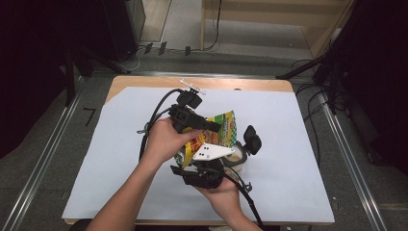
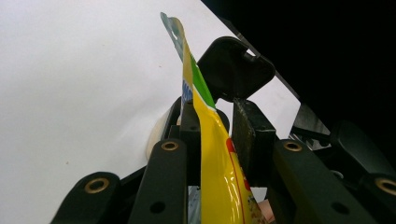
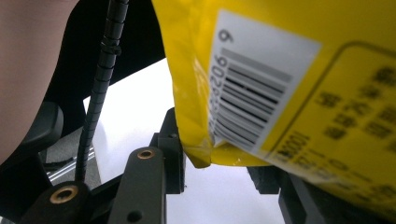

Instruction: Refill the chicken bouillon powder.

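- Yellow snack pouch (image 1: 222, 129) up off the white table cover (image 1: 288, 125), held above the middle of the table between both hands.
- Left gripper (image 1: 217, 127) clamped on the pouch; in the left gripper view, jaws pinching the thin yellow film (image 2: 215, 154) edge-on, top seal with hang hole poking up beyond the tips.
- Right gripper (image 1: 239, 156) down by the pouch's lower end, grey three-cornered plate (image 1: 210, 152) on top.
- In the right gripper view, barcode panel (image 3: 254, 100) right up at the lens, pouch corner sitting between the jaws; pads pressing or just beside it, impossible to tell.
- Small pale round dish (image 1: 236, 155) on the cover beneath the right gripper.
- Left hand (image 1: 165, 139) wrapped round its handle, right hand (image 1: 222, 192) below, cables trailing off.
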The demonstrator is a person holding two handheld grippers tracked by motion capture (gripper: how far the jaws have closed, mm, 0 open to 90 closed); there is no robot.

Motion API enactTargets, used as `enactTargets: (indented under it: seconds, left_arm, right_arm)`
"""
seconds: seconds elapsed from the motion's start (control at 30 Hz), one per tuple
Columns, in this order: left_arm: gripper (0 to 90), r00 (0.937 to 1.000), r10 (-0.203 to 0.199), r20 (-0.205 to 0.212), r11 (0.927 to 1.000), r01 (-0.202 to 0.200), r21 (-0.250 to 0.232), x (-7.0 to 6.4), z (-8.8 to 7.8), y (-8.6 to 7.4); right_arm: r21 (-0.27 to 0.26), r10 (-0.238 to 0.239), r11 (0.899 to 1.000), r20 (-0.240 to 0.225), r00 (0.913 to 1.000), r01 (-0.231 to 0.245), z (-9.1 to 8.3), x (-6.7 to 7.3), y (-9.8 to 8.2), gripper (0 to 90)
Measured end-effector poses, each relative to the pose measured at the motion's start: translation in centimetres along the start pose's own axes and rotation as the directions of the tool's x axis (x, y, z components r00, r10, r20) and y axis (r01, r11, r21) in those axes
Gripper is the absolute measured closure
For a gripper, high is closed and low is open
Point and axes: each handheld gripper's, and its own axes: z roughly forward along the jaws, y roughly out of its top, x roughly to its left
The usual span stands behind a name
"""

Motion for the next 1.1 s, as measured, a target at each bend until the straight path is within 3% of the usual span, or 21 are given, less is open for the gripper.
enactTargets:
  seconds: [1.1]
  left_arm:
    - [74.6,0.9999,0.010,-0.008,0.9999,-0.009,0.014,-0.18,0.17,-0.01]
  right_arm:
    - [0.002,0.010,1.000,0.001,0.9999,-0.010,0.05,0.10,-0.16,64.2]
